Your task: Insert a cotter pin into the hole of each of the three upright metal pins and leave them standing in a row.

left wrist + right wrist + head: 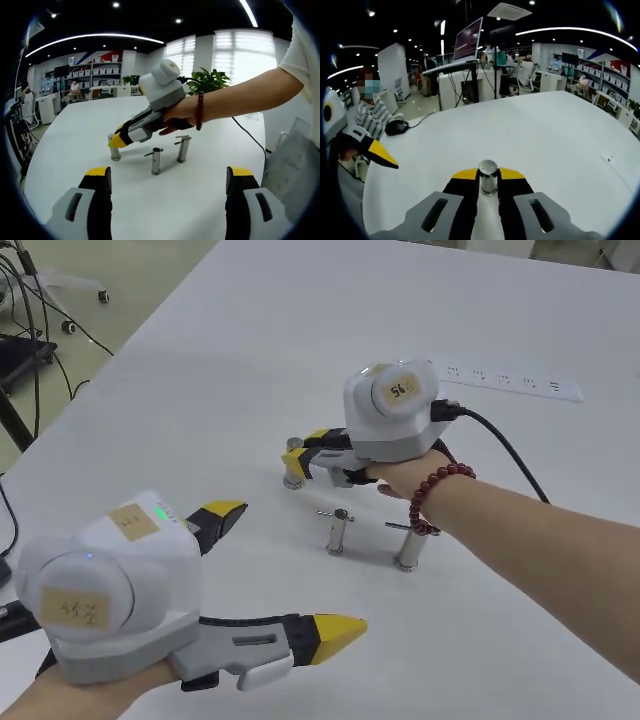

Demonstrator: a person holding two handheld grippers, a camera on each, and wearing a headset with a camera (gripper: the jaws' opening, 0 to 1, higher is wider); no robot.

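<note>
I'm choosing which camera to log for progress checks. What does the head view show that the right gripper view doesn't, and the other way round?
The head view adds the middle pin and the nearest pin, each crossed by a cotter pin, a power strip, and the right hand-held gripper seen from outside. The right gripper view adds a close look at the third pin, with its jaws closed against it, and a seated person. Both show the third pin, the open left hand-held gripper and the white table.

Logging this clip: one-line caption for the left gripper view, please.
Open left gripper faces three upright metal pins; right gripper grips the leftmost pin; the other two hold cotter pins.
</note>
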